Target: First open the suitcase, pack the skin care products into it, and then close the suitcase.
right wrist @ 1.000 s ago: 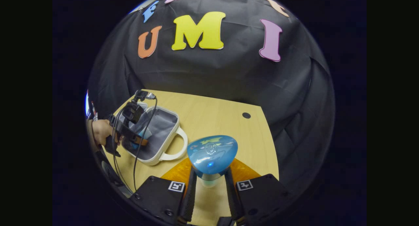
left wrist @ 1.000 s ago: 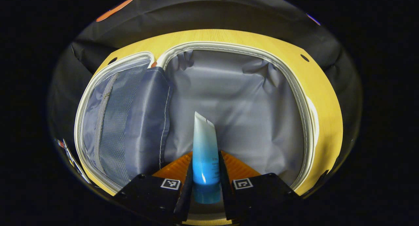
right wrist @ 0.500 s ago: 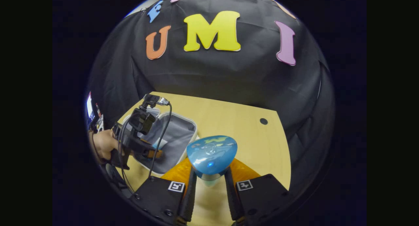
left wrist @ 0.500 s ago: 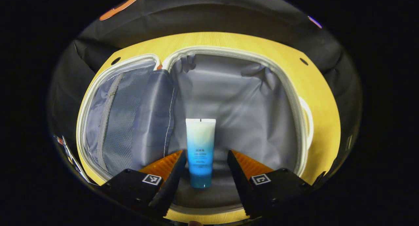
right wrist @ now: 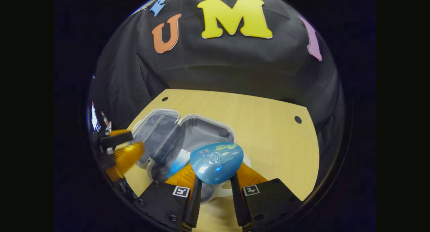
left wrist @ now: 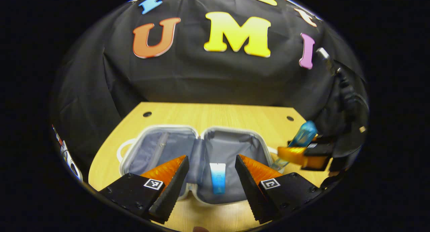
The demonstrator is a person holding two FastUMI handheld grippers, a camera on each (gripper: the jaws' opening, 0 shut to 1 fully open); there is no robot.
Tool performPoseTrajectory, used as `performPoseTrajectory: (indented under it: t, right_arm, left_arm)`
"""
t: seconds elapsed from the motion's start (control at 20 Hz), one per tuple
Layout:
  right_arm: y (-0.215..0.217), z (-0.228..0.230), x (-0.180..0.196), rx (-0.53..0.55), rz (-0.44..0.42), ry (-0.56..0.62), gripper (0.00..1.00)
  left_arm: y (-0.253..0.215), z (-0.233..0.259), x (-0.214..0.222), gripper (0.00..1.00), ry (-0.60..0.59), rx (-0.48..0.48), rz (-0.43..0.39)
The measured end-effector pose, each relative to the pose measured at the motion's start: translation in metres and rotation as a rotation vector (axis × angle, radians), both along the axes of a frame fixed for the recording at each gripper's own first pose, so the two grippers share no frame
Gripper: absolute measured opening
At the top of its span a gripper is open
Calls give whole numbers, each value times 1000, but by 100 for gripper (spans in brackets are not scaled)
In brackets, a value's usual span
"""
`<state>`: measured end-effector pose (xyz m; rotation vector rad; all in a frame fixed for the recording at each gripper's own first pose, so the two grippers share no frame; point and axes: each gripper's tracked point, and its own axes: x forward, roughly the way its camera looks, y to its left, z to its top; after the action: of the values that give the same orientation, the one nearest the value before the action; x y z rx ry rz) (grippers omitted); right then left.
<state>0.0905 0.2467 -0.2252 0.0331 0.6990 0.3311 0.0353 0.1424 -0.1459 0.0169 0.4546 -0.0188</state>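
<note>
While the left tool (left wrist: 210, 168) hangs above the near edge of the table (left wrist: 215, 114) in the left gripper view, its fingers (left wrist: 171, 178) stand wide apart and grip nothing. Beyond them the suitcase (left wrist: 196, 133) lies open and flat on the table, both grey-lined halves facing up, the left half carrying a mesh pocket with a zip. A handle (left wrist: 121, 150) sticks out at the case's left side. A tube (left wrist: 217, 178), white at the far end and blue at the near end, lies in the right half, near its front rim, in line with the gap between the fingers. Off to the right the right tool (left wrist: 295, 151) shows above the table just beside the case, closed on a bottle (left wrist: 304, 133) with a blue top that tilts up and to the right.

Seen from the right gripper view, the right tool (right wrist: 215, 188) is clamped on the bottle's neck, both fingers pressing on it, and the wide blue cap (right wrist: 216, 161) hides the rest. Behind the cap the open suitcase (right wrist: 188, 121) lies on the table (right wrist: 268, 131), and the tube (right wrist: 179, 161) shows partly in the nearer half, just left of the cap. At the far left the left tool (right wrist: 126, 148) shows blurred, fingers apart, near the case's left rim.
</note>
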Motion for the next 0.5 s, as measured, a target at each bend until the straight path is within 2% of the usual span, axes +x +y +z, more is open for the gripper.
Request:
performPoseTrajectory:
  t: [0.15,0.2,0.4,0.5]
  right_arm:
    - [30,-35,-11,-19,37,83,41]
    - [37,-47,-18,-29,42,118,40]
    - [52,-86,-39,-62,33,256,40]
    - [53,-88,-34,-51,3,267,41]
  left_arm:
    - [13,44,8,90,-173,62,-25]
    - [15,56,10,95,-214,84,-39]
    - [19,87,17,96,-286,95,-65]
    - [24,93,19,96,-309,92,-72]
